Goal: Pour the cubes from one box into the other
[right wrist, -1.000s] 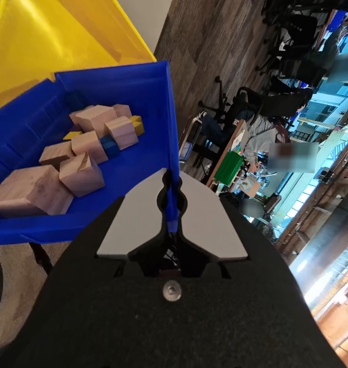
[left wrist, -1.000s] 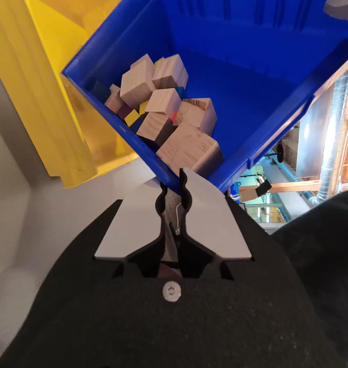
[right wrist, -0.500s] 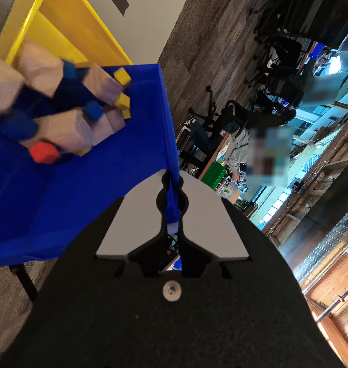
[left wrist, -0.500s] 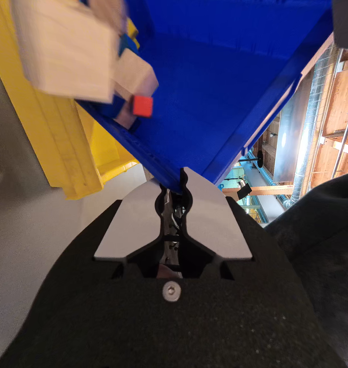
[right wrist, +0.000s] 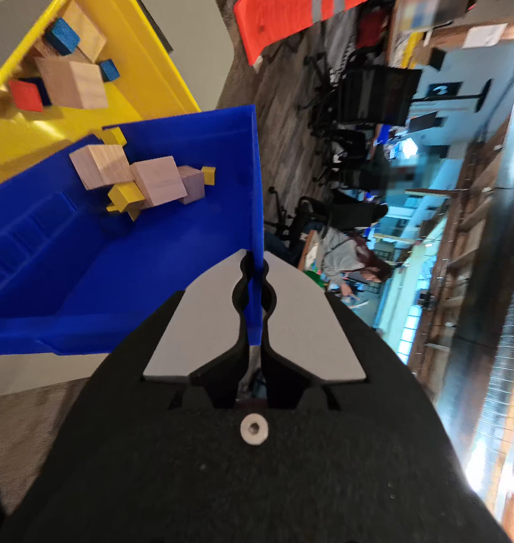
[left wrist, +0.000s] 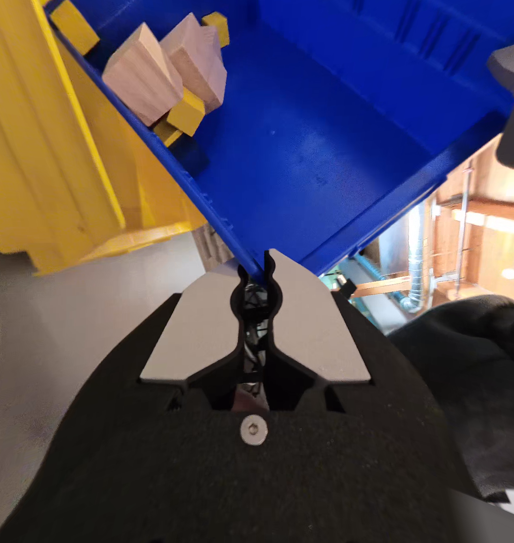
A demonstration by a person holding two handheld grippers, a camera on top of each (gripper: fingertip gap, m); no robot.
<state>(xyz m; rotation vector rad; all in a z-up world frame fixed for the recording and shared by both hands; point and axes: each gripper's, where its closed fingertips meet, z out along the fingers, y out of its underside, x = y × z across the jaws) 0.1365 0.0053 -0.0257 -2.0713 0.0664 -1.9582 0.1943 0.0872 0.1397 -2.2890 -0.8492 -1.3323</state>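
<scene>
The blue box (left wrist: 308, 147) is tilted steeply over the yellow box (left wrist: 44, 147). My left gripper (left wrist: 255, 264) is shut on the blue box's near corner rim. My right gripper (right wrist: 255, 261) is shut on the blue box's side wall (right wrist: 257, 205). A few wooden cubes (left wrist: 150, 76) and small yellow cubes (left wrist: 185, 113) lie against the blue box's low edge; they also show in the right wrist view (right wrist: 132, 176). In the yellow box (right wrist: 132, 97) lie wooden cubes (right wrist: 76, 85), a red cube (right wrist: 26, 95) and blue cubes (right wrist: 62, 36).
The boxes are over a grey table (left wrist: 58, 323). Beyond the table's edge are a dark floor (right wrist: 282, 117), office chairs (right wrist: 364, 97), a seated person (right wrist: 346, 258) and an orange sheet (right wrist: 279, 20). The other gripper (left wrist: 511, 88) shows at the left wrist view's right edge.
The blue box has tipped further. Most cubes slid out of it and now lie in the yellow box; a few remain at the low edge. Both grippers stayed shut on the box.
</scene>
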